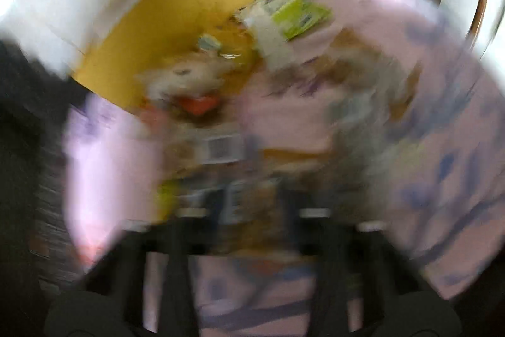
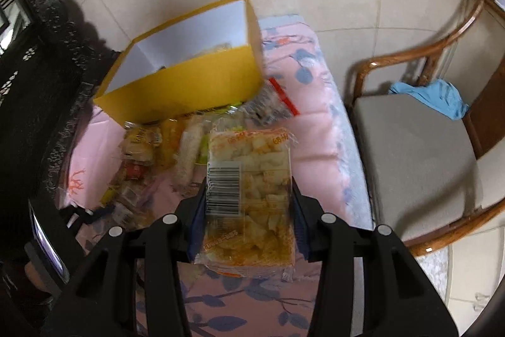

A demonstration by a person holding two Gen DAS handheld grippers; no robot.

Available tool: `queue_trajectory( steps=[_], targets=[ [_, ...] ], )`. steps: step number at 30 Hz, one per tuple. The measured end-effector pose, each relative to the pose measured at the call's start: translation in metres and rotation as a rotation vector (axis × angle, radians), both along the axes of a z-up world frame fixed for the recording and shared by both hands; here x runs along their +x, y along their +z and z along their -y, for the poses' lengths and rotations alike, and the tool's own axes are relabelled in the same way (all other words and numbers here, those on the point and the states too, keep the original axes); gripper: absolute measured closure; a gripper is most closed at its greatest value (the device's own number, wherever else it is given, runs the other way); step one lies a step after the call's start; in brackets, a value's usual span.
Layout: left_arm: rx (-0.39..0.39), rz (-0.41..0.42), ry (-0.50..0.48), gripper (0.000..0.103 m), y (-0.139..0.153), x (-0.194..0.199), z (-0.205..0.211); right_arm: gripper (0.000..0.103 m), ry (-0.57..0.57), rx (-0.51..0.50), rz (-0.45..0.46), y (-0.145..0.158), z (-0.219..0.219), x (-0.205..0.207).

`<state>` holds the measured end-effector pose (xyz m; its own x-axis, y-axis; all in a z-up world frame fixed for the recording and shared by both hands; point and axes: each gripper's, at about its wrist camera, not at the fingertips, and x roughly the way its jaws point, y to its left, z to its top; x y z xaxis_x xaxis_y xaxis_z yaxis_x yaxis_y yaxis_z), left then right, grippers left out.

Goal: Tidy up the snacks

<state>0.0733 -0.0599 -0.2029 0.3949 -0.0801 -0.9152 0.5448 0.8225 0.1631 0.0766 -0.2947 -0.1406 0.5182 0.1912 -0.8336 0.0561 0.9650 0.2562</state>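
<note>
1. A yellow box (image 2: pixel 186 84) shows a white inner lining, open above a pink quilt (image 2: pixel 318 128) printed with blue-grey leaves and thin dark stems.
2. A clear snack packet (image 2: pixel 249 195), with pale golden pieces inside, orange print along its edges and a black-and-white barcode, sits between the black arms and dark blue pads of the right gripper (image 2: pixel 249 195).
3. A blue cloth (image 2: pixel 432 95) lies on the grey seat of a chair with an orange-brown wooden frame (image 2: pixel 407 52).
4. In the blurred left wrist view, a lime-green and white packet (image 1: pixel 293 18) stands out beside the yellow box (image 1: pixel 189 15).
</note>
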Motion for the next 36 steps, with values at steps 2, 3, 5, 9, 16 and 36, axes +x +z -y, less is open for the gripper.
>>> queue_trajectory(
  steps=[2,3,5,9,16,36],
  targets=[
    [-0.079,-0.039,0.045,0.102,0.002,0.006,-0.006,0.057,-0.030,-0.016,-0.010,0.001,0.007,-0.004],
    [-0.085,-0.038,0.032,0.103,0.001,0.005,-0.007,0.057,-0.045,-0.018,-0.008,0.002,0.011,-0.007],
    [-0.075,-0.025,0.003,0.103,-0.001,0.002,-0.005,0.057,-0.076,-0.011,0.015,0.008,0.018,-0.014],
    [-0.063,-0.073,-0.014,0.103,0.002,0.003,-0.003,0.057,-0.133,0.014,0.052,0.016,0.032,-0.033],
    [0.109,0.070,0.062,0.002,-0.006,0.000,-0.007,0.057,-0.187,0.020,0.049,0.018,0.049,-0.044],
    [-0.185,-0.069,0.166,0.092,0.026,-0.003,-0.030,0.057,-0.137,0.045,0.120,0.038,0.039,-0.056]
  ],
)
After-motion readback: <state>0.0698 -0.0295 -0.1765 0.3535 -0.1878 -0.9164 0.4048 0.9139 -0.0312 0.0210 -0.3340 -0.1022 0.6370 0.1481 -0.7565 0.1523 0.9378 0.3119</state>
